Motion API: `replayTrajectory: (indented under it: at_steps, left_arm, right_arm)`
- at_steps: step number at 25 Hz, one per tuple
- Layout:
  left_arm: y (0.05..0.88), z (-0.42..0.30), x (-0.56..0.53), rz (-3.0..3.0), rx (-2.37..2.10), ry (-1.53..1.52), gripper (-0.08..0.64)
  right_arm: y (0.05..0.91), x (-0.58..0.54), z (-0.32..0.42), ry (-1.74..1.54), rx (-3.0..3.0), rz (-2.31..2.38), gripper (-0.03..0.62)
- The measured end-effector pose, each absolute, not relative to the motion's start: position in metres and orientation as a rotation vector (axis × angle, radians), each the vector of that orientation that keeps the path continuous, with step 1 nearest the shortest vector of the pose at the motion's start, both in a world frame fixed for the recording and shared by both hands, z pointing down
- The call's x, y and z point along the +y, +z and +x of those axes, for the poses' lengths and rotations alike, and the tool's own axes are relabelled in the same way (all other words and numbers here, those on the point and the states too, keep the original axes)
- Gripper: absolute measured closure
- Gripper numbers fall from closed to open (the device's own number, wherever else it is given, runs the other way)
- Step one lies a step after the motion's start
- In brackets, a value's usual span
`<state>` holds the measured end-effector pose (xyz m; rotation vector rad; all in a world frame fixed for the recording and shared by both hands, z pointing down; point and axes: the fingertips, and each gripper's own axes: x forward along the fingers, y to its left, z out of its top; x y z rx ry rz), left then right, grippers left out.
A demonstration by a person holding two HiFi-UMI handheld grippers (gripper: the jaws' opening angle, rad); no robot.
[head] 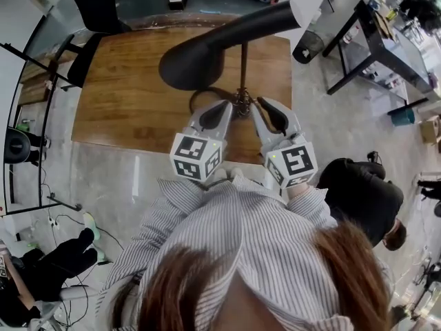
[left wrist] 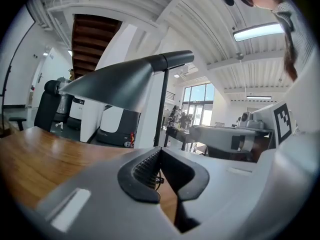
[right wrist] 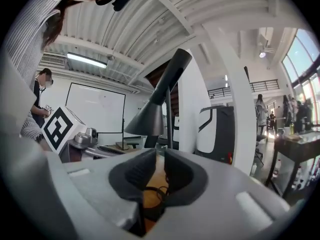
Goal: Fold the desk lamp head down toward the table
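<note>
Where the lamp stands: on the wooden surface [head: 124, 95], upper middle of the head view; thin stem [head: 243, 67] upright, its foot at the near edge of the wood.
Head: the lamp head [head: 200, 61] is a dark cone on a dark arm. It runs from the upper right down to the centre of the head view, wide end toward the lower left. In the left gripper view it hangs well above the wood, about level, clear of the surface.
Left side: the left gripper [head: 233, 104] lies low, tip just beside the stem's foot. Its own view shows the ribbed pads [left wrist: 146, 166] meeting at the tips, jaws together, stem rising right behind them. No view shows whether the tips touch the stem.
Right side: the right gripper [head: 260, 103] mirrors it from the other side of the foot. Jaws are nearly together with a narrow slit left; wood and a dark loop show through the slit, nothing pressed between the pads.
Cable: a black cable [head: 196, 96] curls on the wood left of the stem's foot.
Operator: a person in a striped shirt [head: 241, 240], bottom centre of the head view.
</note>
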<state>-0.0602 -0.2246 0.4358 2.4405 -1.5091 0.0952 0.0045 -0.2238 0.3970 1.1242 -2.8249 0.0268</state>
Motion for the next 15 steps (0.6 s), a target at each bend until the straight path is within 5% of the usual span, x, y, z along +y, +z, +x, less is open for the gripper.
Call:
replayTrajectory:
  at_steps: [4,15]
  left_arm:
    - [0.438,-0.057,-0.220,2.460,-1.521,0.125,0.554]
    - [0.439,-0.054,-0.218,2.451,-1.504,0.107,0.554]
  right_arm:
    - [0.412,-0.216,-0.004,0.120,-2.818,1.097,0.588]
    - [0.425,-0.214,-0.009,0.180,-2.786,1.066,0.591]
